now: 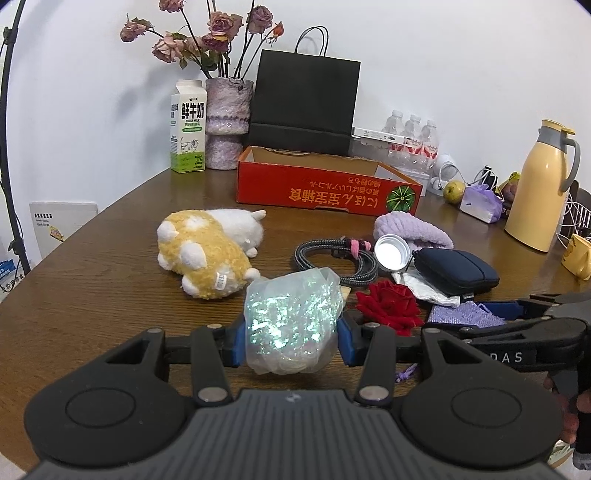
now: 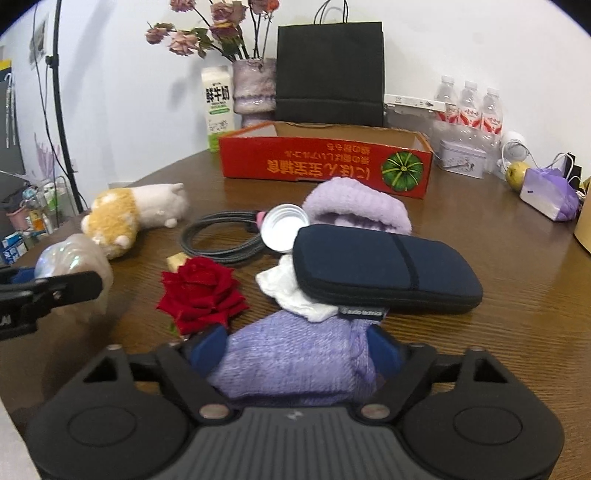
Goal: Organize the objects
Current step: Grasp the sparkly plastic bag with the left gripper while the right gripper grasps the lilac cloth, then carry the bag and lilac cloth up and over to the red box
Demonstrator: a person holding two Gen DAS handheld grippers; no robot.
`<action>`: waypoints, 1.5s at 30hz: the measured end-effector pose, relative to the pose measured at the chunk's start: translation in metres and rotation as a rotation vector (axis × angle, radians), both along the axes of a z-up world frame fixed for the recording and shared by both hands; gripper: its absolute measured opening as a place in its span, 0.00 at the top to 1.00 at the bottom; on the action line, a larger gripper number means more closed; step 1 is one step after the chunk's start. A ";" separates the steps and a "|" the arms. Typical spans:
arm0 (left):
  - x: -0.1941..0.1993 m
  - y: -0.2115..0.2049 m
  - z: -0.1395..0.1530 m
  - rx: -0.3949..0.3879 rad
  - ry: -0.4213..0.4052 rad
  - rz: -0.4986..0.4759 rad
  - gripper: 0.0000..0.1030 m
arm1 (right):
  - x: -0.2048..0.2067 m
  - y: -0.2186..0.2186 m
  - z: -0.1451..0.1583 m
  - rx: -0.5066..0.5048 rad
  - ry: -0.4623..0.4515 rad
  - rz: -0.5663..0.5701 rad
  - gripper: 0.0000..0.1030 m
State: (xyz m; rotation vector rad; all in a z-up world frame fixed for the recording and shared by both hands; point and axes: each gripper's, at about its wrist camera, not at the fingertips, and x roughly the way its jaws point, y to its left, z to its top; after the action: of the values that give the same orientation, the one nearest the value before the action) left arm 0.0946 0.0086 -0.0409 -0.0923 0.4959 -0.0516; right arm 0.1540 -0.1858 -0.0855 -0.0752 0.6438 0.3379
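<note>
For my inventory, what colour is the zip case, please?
Dark navy zip case, clearest in the right wrist view.

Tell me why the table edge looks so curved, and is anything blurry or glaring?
Left wrist view: the fisheye lens bows the table; the shiny plastic bag in the left tool throws greenish glints; focus is fairly sharp. Right wrist view: same bending; the red box print and milk carton look soft, and the purple knit pouch is blurred.

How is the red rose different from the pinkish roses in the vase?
The red rose is bright red and looks fresh; the vase roses are dusty pink and drooping. The red rose lies flat on the table with no long stem showing; the vase roses stand upright on long stems in the vase. Both are roses.
</note>
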 end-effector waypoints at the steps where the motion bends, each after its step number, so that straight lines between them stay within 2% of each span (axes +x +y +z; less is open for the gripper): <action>1: -0.001 0.000 0.000 0.000 -0.002 0.000 0.55 | -0.002 0.000 0.000 0.002 -0.005 0.002 0.27; 4: -0.004 0.000 0.001 0.000 -0.006 0.001 0.55 | -0.007 0.000 0.000 0.011 -0.018 0.010 0.39; 7: -0.006 0.001 0.002 0.001 -0.008 0.004 0.55 | -0.011 0.000 0.000 0.022 -0.030 0.022 0.56; 9: -0.007 0.001 0.003 0.001 -0.011 0.004 0.55 | -0.013 0.000 0.000 0.042 -0.033 0.043 0.77; 12: -0.010 0.000 0.006 0.007 -0.017 0.004 0.55 | -0.016 0.000 0.001 0.059 -0.044 0.057 0.84; 23: -0.018 -0.003 0.016 0.020 -0.040 0.005 0.55 | -0.044 -0.016 0.019 0.142 -0.112 0.069 0.88; 32: -0.028 -0.010 0.030 0.029 -0.075 -0.003 0.55 | -0.068 -0.025 0.049 0.176 -0.229 0.086 0.88; 45: -0.013 -0.026 0.052 0.027 -0.124 -0.013 0.55 | -0.063 -0.030 0.069 0.198 -0.312 0.076 0.88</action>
State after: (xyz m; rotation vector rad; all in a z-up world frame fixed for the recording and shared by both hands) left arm 0.0819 -0.0177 0.0114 -0.0585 0.3732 -0.0633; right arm 0.0906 -0.2159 -0.0163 0.0371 0.2974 0.4508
